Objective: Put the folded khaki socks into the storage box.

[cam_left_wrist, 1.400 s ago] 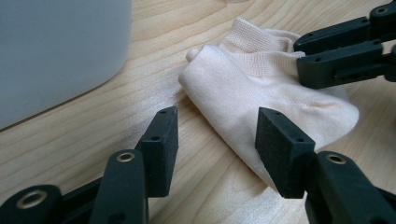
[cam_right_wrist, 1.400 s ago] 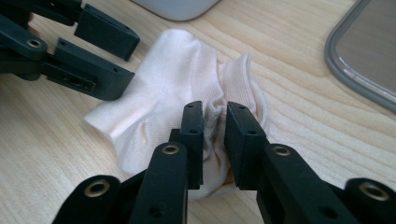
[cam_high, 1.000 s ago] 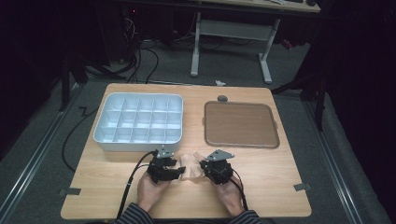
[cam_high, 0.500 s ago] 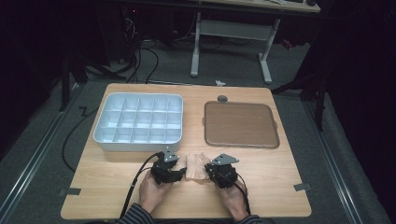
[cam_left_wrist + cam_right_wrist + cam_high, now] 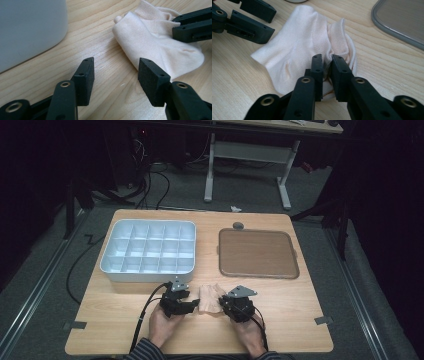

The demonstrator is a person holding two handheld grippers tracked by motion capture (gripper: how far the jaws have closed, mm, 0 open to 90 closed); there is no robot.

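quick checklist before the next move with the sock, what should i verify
1. Sock lies flat on the table, between the two grippers: ok.
2. Right hand-held gripper has cuff fabric bunched between its jaws, which have just been opening; firm hold: cannot tell.
3. Left hand-held gripper open, nothing between its jaws, the sock beside one jaw: ok.
4. Compartment tray beyond the left hand-held gripper, apart from the sock: ok.
5. Brown lid apart from the sock: ok.

No writing, label, brand or number can be read anywhere in these pictures. The sock (image 5: 307, 47), the tray (image 5: 148, 251) and the bench (image 5: 290, 315) carry plain, unmarked surfaces.
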